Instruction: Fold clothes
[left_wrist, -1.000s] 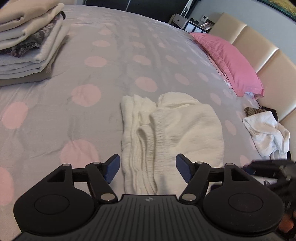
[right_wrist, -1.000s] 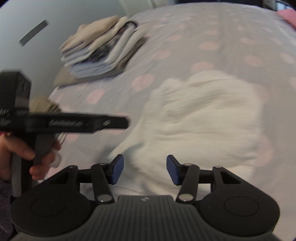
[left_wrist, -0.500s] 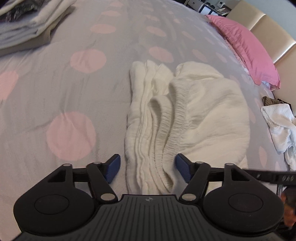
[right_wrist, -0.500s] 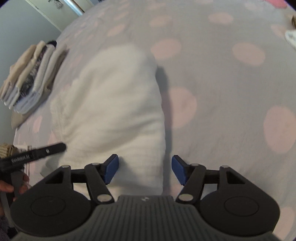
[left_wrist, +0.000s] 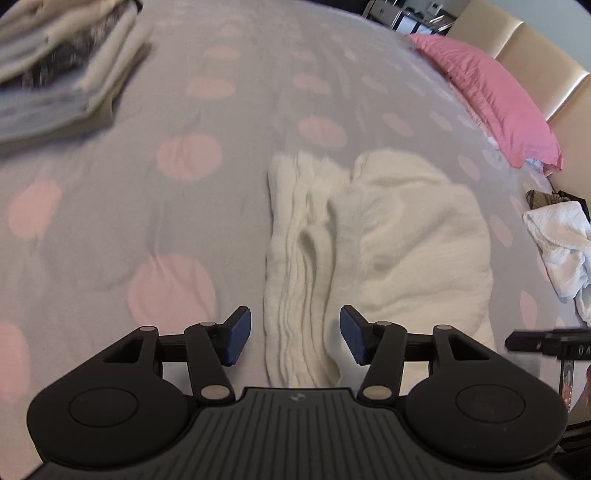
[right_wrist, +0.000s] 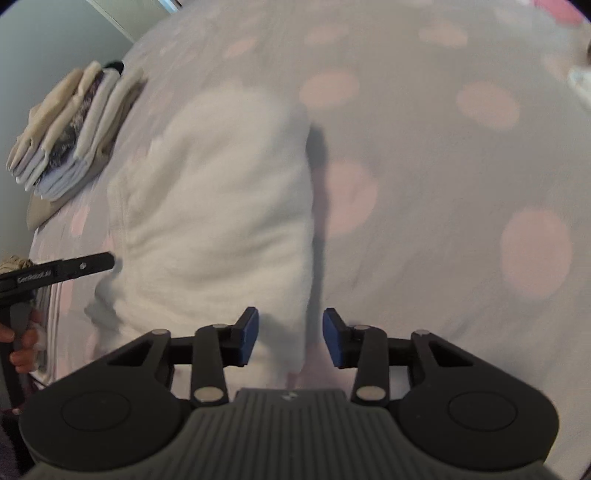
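The left gripper (left_wrist: 295, 339) hovers low over the near end of a white garment (left_wrist: 373, 240), its blue pads spread wide with the garment's gathered, ribbed edge lying between them but not pinched. The right gripper (right_wrist: 290, 338) is also held low, its pads apart on either side of the garment's (right_wrist: 221, 206) right-hand edge, gripping nothing. At 9 o'clock in the right wrist view, a hand (right_wrist: 22, 343) grasps the handle of the other tool, whose black bar points toward the garment.

The garment lies folded on a grey bedspread (left_wrist: 147, 184) with pink dots, at the centre of both views. A stack of folded clothes (left_wrist: 62, 62) sits at 10 o'clock in the left view, a pink pillow (left_wrist: 491, 96) at 2 o'clock, and a crumpled white cloth (left_wrist: 561, 243) at 3 o'clock.

Compared with half a second ago, the left camera has pulled back and tilted up, so more of the stack and pillow shows. The right gripper's pads have narrowed somewhat, and it has shifted so the garment's edge sits between them.

The bar in the right wrist view carries white lettering that seems to read "GenRobot.ai"; it is small and blurred.
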